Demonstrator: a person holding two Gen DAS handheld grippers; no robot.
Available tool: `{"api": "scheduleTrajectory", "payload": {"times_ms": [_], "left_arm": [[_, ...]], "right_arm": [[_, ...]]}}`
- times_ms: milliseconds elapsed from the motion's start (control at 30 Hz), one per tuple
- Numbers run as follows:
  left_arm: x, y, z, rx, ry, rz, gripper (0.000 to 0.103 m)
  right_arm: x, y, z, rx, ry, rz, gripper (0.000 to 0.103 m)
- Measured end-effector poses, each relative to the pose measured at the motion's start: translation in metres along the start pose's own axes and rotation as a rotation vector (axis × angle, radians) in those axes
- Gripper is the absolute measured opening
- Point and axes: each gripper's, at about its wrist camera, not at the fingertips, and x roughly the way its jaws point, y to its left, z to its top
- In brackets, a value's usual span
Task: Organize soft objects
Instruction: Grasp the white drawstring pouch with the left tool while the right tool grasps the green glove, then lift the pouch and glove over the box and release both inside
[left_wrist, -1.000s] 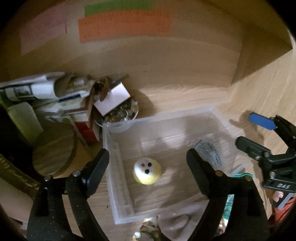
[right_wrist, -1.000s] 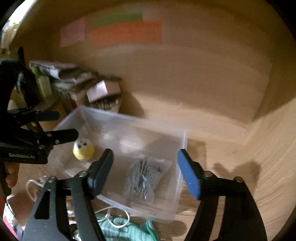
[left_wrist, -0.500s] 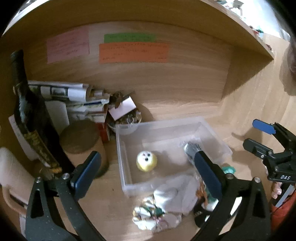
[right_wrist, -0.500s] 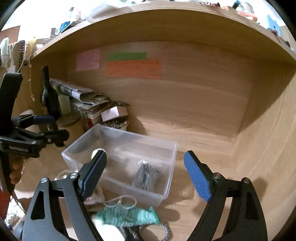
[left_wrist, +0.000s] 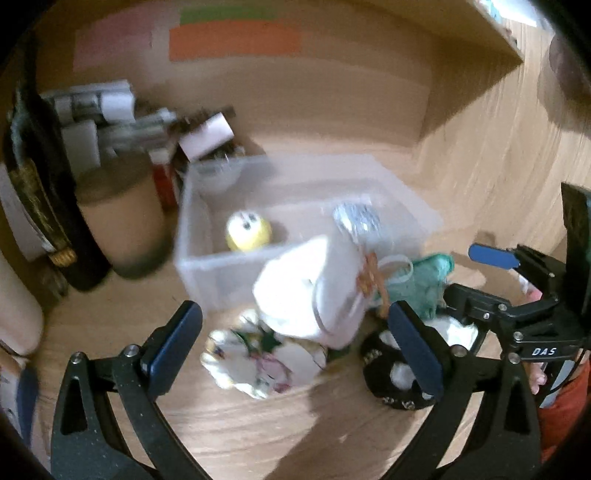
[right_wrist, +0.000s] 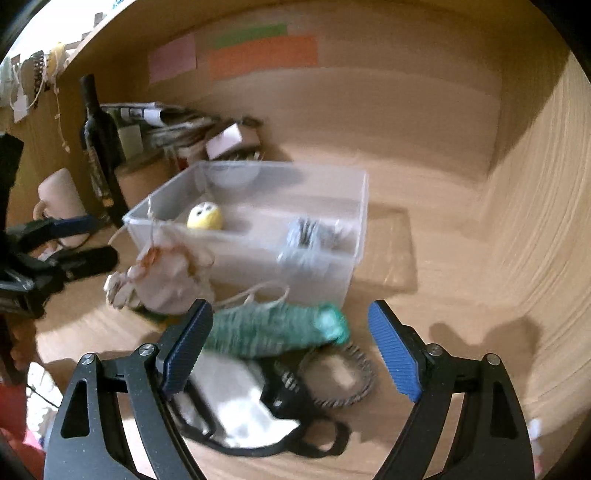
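A clear plastic bin (left_wrist: 207, 266) (right_wrist: 354, 206) stands on the wooden desk and holds a yellow plush ball (left_wrist: 248, 233) (right_wrist: 205, 218) and a grey bagged item (left_wrist: 356, 218) (right_wrist: 310, 236). In front of it lies a heap of soft things: a white drawstring pouch (left_wrist: 314, 291) (right_wrist: 166, 273), a floral cloth (left_wrist: 255, 358), a green knit piece (left_wrist: 421, 280) (right_wrist: 273, 328) and a black-and-white piece (left_wrist: 391, 373) (right_wrist: 251, 410). My left gripper (left_wrist: 295, 347) is open above the floral cloth and pouch. My right gripper (right_wrist: 288, 347) is open over the green knit piece.
A dark bottle (left_wrist: 40, 184) (right_wrist: 98, 147), a round brown tub (left_wrist: 122, 221), stacked papers (right_wrist: 162, 118) and a bowl of small items (left_wrist: 218, 162) crowd the back left. A pale mug (right_wrist: 62, 199) stands at left. Wooden walls close the back and right.
Both grippers have pulled back from the bin toward me, so the heap of soft items in front of it now lies between their fingers. Both views are blurred by motion.
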Motion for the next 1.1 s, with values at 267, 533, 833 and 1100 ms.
{"api": "scheduleTrajectory", "payload": {"times_ms": [267,533,833,1100], "left_arm": [[0.043,0.000,0.003,-0.023,0.089,0.000,0.102],[0.061,0.005,0.007,-0.055,0.096,-0.050,0.101],[0.065,-0.004,0.001,-0.023,0.111,-0.094,0.060],[0.055,-0.006,-0.001,-0.012,0.094,-0.107,0.035]], "right_arm": [[0.022,0.000,0.000,-0.007,0.075,0.020,0.085],[0.045,-0.004,0.004,-0.017,0.148,0.062,0.083],[0.050,-0.006,0.002,-0.014,0.160,0.105,0.047],[0.046,0.003,0.000,-0.054,0.142,0.083,0.014]]}}
